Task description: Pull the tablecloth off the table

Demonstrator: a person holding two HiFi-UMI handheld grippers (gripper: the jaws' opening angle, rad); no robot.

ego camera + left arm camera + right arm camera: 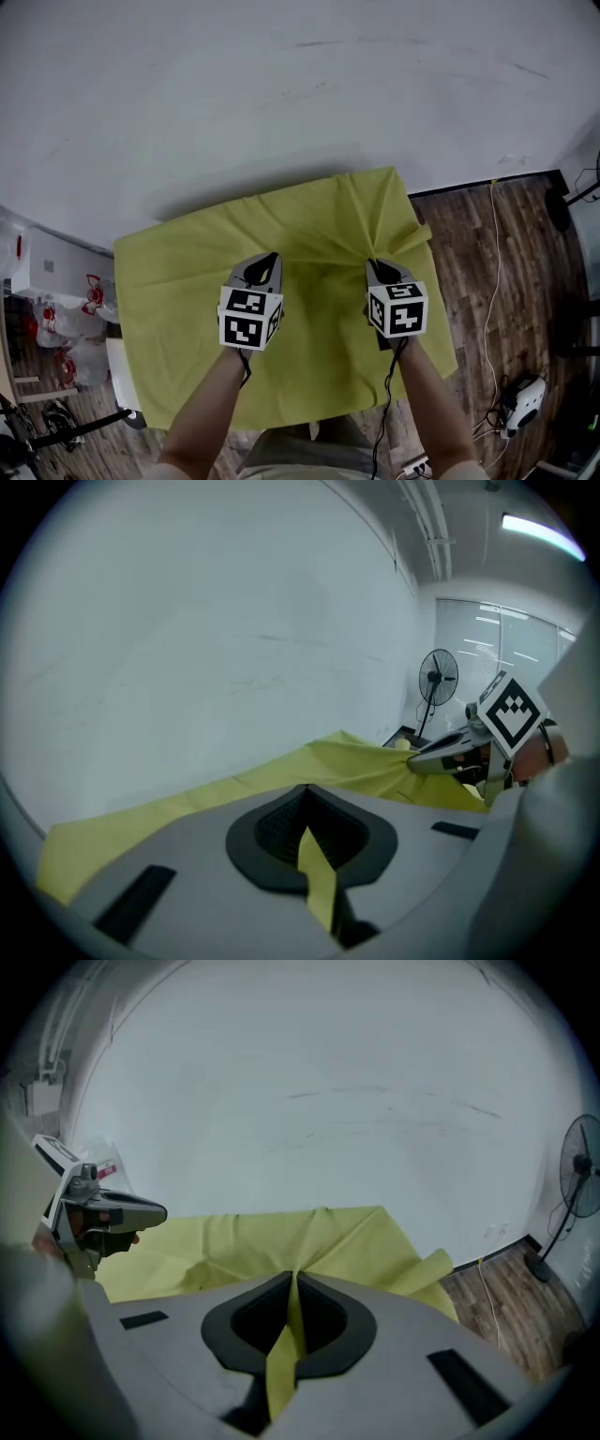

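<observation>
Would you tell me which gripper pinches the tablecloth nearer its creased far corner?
The right gripper: creases in the yellow tablecloth fan from it to that corner; the left gripper pinches flatter cloth, farther away.

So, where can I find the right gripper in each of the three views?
Head view: the right gripper is right of centre, shut on the yellow tablecloth.
Left gripper view: the right gripper is at the right side, tip pointing left, pinching the cloth.
Right gripper view: its own jaws at bottom centre, a cloth fold between them.
Shared landmark: the yellow tablecloth against the white wall.
</observation>
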